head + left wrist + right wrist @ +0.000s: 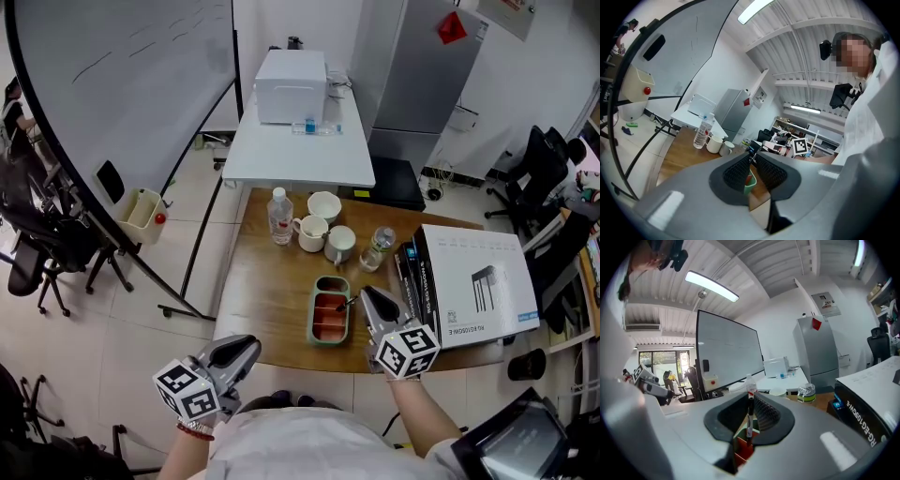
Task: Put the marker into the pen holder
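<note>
The pen holder [313, 317] is a green tray with red compartments near the front of the wooden table [267, 291]. My right gripper [364, 292] hangs just right of it, shut on a thin black marker [347, 304] that points toward the tray. In the right gripper view the marker [750, 414] stands upright between the pads, with the holder's red compartments [743, 447] directly below. My left gripper [246, 349] is off the table's front left corner, shut and empty. Its jaws [753, 157] meet at the tips, and a bit of the green holder [749, 183] shows behind them.
Behind the holder stand a water bottle [279, 217], three mugs [311, 232], and a crumpled bottle [379, 247]. A large white carton [478, 284] lies on the table's right. A white table with a box [292, 86] is beyond, and a whiteboard [112, 84] stands at left.
</note>
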### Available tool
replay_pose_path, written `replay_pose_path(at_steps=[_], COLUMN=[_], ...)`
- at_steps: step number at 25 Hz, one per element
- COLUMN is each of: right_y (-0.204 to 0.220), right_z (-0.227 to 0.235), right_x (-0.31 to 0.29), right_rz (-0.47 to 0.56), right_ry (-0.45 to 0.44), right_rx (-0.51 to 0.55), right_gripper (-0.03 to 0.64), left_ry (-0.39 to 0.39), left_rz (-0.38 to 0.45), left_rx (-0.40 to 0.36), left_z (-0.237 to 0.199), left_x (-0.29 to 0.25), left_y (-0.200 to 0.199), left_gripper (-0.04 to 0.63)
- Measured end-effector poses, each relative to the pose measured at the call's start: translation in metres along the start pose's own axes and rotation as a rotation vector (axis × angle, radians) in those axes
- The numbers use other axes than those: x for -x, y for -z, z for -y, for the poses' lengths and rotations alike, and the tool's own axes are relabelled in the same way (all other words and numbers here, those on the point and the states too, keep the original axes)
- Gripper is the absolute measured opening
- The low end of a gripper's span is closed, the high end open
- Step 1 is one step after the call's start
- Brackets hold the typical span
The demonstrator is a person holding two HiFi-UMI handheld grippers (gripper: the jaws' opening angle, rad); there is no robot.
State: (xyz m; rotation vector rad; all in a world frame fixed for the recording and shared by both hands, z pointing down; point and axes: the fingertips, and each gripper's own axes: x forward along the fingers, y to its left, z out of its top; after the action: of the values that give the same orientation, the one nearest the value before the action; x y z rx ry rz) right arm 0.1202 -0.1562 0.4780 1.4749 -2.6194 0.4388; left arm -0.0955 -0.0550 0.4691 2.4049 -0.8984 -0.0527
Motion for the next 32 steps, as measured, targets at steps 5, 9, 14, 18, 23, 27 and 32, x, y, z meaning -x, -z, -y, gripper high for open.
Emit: replay_pose_path(at_steps=[5,9,14,18,23,27,32], right_y=[0.019,0.058,0.103,0.117,0.118,0.119,0.118], right_z=[-0.011,-0.014,-0.006,-0.005,0.005,0.011,0.006], right_x=[-0.003,-0.015,-0.021,-0.016,-0.007,-0.003,-0.007], right_rz=[-0.032,-0.1,-0.179,-0.205,-0.208,-0.218,-0.235], right_ry=[-0.029,-0.037,0.002,0.01,0.041,0.047,0.036], right_rx=[-0.003,0.058,0.041,0.076,0.061,0.047,0.061], right_gripper=[0.028,0.028,0.029,0.078,0.127,0.126,0.031], left_ry=[0.007,0.004,0.007,0.001,0.003,0.019,0.025], left_rz=[0.001,0.004,-0.01,-0.012,-0.015,-0.027,-0.024], left_rx=[-0.001,0.002,0.011,0.013,0.015,0.011,0.01], left_z=[0.001,0.002,0.008,0.007,0.006,0.01,0.009], left_x=[-0.001,0.0,0.002,0.004,0.002,-0.003,-0.002], left_y=[0.001,0.004,0.01,0.013,0.014,0.014,0.017], left_gripper=[0.049,0.049,0.049,0.049,0.049,0.049,0.049])
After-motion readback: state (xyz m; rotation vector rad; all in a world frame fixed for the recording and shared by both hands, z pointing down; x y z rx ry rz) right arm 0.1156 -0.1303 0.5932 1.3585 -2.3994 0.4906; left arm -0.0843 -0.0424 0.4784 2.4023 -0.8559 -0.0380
